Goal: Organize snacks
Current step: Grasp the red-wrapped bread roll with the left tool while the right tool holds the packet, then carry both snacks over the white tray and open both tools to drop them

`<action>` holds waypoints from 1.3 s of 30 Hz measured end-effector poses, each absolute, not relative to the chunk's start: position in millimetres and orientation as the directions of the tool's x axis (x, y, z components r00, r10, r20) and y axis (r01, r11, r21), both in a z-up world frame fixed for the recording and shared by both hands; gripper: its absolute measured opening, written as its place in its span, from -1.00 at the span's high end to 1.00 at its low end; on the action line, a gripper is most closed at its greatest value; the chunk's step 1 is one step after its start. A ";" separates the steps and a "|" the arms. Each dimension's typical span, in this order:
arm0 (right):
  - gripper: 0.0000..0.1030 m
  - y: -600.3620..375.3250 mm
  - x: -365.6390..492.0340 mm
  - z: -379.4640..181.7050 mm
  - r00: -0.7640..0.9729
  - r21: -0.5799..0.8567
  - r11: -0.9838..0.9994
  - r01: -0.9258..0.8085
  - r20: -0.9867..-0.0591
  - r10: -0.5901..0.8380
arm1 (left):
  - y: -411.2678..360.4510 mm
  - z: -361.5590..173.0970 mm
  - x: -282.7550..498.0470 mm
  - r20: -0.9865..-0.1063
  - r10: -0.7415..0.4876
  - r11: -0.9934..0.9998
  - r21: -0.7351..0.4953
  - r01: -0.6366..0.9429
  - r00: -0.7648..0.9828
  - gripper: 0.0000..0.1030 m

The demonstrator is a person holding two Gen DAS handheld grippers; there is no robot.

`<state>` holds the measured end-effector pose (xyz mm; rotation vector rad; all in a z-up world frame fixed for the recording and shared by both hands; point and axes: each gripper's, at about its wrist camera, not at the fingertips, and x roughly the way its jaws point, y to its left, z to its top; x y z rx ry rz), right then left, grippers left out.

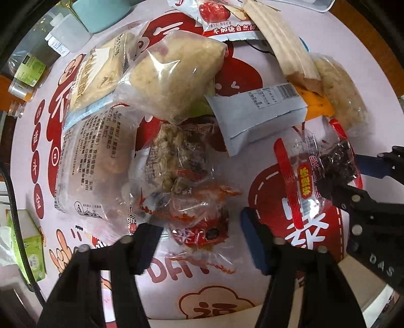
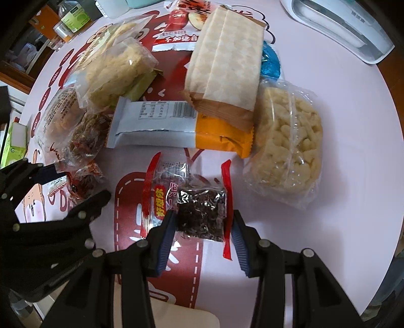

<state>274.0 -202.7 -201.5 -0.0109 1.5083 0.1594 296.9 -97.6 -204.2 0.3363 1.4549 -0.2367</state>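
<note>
Pinched at its near end by the right claw [image 2: 203, 222]: a clear packet of dark shredded snack [image 2: 199, 217] with red side strips, lying flat on the bench [image 2: 341, 126] near its front edge. Carries a red label with yellow Chinese characters, too small to read surely.

Straddled by the left claw [image 1: 199, 227], pads apart and not pressing: a crumpled red-and-clear packet [image 1: 202, 234] at the near end of the snack heap. Reads "DAS" in white on the right claw's black arm, seen from the left view.

Just behind the dark packet: a grey wrapper [image 2: 151, 118] showing a barcode and nutrition table, overlapping an orange packet [image 2: 224, 138]. Resting across both, a beige paper bag [image 2: 224, 58]. To the right, a round puffed-rice cake [image 2: 285, 146] in clear film. Farther back, an apple-picture sachet [image 1: 222, 22] printed "不加糖自然甜". Left of the heap, a large clear bag [image 1: 96, 161] with dense small print. Beyond, a white appliance [image 2: 341, 27].
</note>
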 end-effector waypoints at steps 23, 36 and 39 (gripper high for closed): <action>0.55 -187.7 230.3 -109.7 0.194 0.088 0.988 -0.127 -0.975 0.111 | -57.0 -95.5 250.7 -0.961 -0.133 0.952 -0.056 0.301 0.242 0.10; 0.57 -173.2 146.9 -5.5 0.395 0.154 0.962 -0.227 -0.888 0.235 | -12.0 -20.7 182.2 -0.923 -0.154 0.959 -0.054 0.277 0.352 0.10; 0.57 -168.9 118.8 19.0 0.450 0.159 0.952 -0.263 -0.852 0.267 | -4.5 -4.6 162.8 -0.906 -0.165 0.961 -0.059 0.270 0.389 0.10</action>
